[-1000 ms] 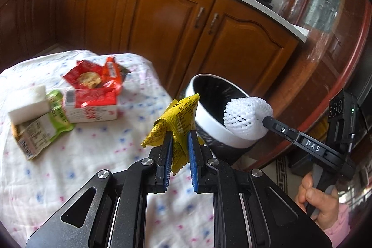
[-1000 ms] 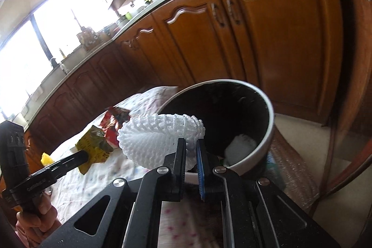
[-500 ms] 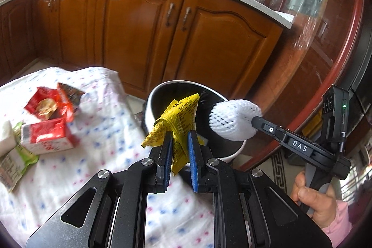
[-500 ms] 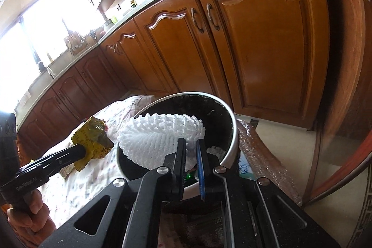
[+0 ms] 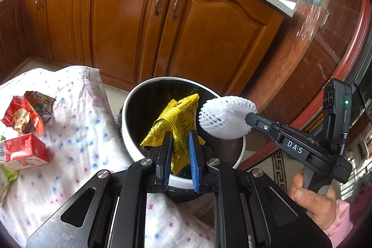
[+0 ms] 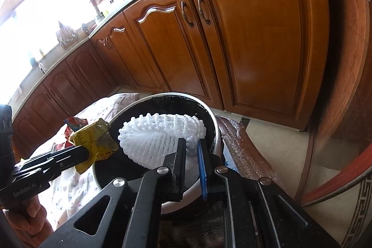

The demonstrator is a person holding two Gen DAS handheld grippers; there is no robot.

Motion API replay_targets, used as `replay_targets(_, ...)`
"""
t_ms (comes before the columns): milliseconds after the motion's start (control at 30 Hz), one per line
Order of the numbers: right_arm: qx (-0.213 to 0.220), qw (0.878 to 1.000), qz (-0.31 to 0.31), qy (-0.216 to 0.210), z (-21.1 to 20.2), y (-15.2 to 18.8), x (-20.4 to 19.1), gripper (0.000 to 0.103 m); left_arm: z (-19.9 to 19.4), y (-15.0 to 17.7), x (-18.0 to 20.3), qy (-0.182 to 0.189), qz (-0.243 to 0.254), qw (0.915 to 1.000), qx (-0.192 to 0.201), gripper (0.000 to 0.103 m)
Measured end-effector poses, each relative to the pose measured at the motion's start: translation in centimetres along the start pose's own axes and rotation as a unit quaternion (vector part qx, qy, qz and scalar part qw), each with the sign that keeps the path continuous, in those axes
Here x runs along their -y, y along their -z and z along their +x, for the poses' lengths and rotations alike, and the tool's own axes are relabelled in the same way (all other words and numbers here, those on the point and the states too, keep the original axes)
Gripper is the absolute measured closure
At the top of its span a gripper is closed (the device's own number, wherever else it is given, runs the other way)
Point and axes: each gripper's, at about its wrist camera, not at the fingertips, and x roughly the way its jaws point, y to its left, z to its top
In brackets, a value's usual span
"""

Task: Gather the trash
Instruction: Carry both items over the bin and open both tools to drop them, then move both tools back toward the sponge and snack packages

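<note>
Yellow snack wrapper [image 5: 177, 124] pinched in left gripper [image 5: 179, 155] over the bin [image 5: 130, 131]; at 3 o'clock, right gripper [image 6: 191, 164] is opening around white foam net [image 6: 160, 134].

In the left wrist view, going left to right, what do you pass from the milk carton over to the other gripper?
Red milk carton → crumpled red snack wrappers → yellow wrapper in the left gripper, above the bin → white foam net → right gripper, jaws opening.

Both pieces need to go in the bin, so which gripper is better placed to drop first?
Right: its jaws are already opening on the white foam net, which hangs over the bin.
</note>
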Motion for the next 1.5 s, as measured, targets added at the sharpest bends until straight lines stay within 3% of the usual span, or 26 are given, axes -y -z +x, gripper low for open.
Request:
replay_targets(133, -0.003, 1.0, 0.006, 0.0, 0.5, -0.2, 0.5, 0.085, 0.9, -0.2, 0.2, -0.002, -0.003, 0.9999, -0.011, 0.086)
replay_targets(200, -0.002, 1.0, 0.005, 0.001, 0.6, -0.3, 0.5, 0.064, 1.3, -0.3, 0.4, -0.003, -0.003, 0.9999, -0.016, 0.083)
replay_targets(267, 0.0, 1.0, 0.008, -0.006, 0.4, -0.1, 0.5, 0.055, 1.4, -0.3, 0.5, -0.006, -0.002, 0.9998, -0.017, 0.072)
replay_targets(367, 0.003, 1.0, 0.014, -0.009, 0.0, 0.1, 0.5, 0.054, 1.1, -0.2, 0.5, -0.007, -0.003, 0.9999, -0.012, 0.064)
replay_targets(467, 0.008, 1.0, 0.021, -0.016, -0.5, 0.3, 0.4, 0.048, 0.7, 0.0, 0.2, -0.005, -0.008, 0.9999, -0.01, 0.062)
replay_targets(533, 0.011, 0.999, 0.026, -0.024, -0.7, 0.5, 0.3, 0.039, 0.2, 0.4, -0.2, -0.004, -0.014, 0.9999, -0.006, 0.06)
replay_targets(600, 0.012, 0.999, 0.032, -0.039, -1.0, 1.0, -0.4, 0.02, -0.5, 0.9, -0.7, -0.004, -0.022, 0.9997, -0.001, 0.058)
replay_targets(1100, -0.014, 0.994, 0.003, -0.105, -1.4, 4.9, -8.1, 0.02, -6.8, 7.6, -7.9, -0.044, -0.118, 0.9918, 0.022, 0.055)
replay_targets(1500, -0.052, 0.988, -0.042, -0.137, 0.2, 7.7, -14.3, 0.02, -11.6, 12.2, -14.3, -0.088, -0.193, 0.9762, 0.044, 0.054)
